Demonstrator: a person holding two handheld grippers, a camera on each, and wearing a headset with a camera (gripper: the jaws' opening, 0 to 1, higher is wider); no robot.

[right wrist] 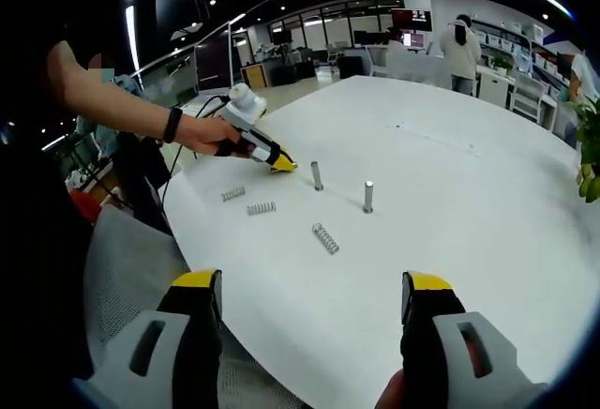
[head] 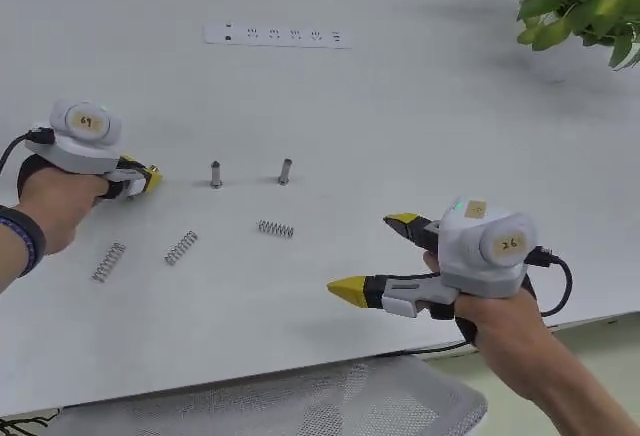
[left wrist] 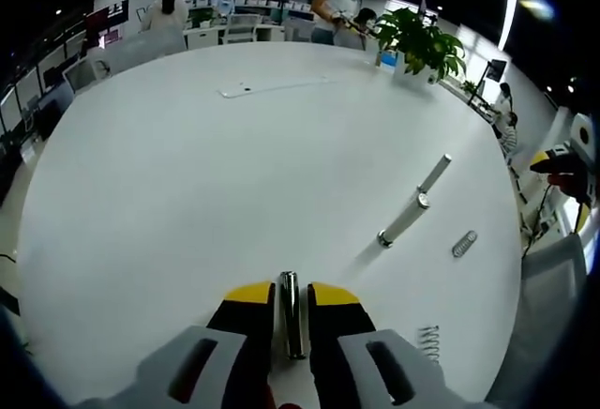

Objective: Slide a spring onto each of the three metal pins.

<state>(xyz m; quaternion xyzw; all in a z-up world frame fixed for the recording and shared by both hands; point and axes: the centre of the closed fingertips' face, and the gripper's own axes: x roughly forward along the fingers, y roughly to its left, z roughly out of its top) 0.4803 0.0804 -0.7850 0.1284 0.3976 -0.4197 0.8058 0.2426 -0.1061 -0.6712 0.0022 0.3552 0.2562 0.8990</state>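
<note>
Left gripper (left wrist: 289,298) pinches one pin (left wrist: 290,320); right gripper (head: 370,255) fingers (right wrist: 195,289) spread, empty. Two pins (head: 215,174) stand on the desk (head: 400,106), springs (head: 275,228) loose at their 6 o'clock. Risk: pinched pin slips if nudged off-axis.

Between and just ahead of the right gripper's (right wrist: 311,280) spread jaws the tabletop (right wrist: 450,203) is bare; farther ahead lie a spring (right wrist: 325,237) and two upright pins (right wrist: 367,196) (right wrist: 317,175).

Open-plan office: desks (left wrist: 225,32), potted plant (left wrist: 422,41).
</note>
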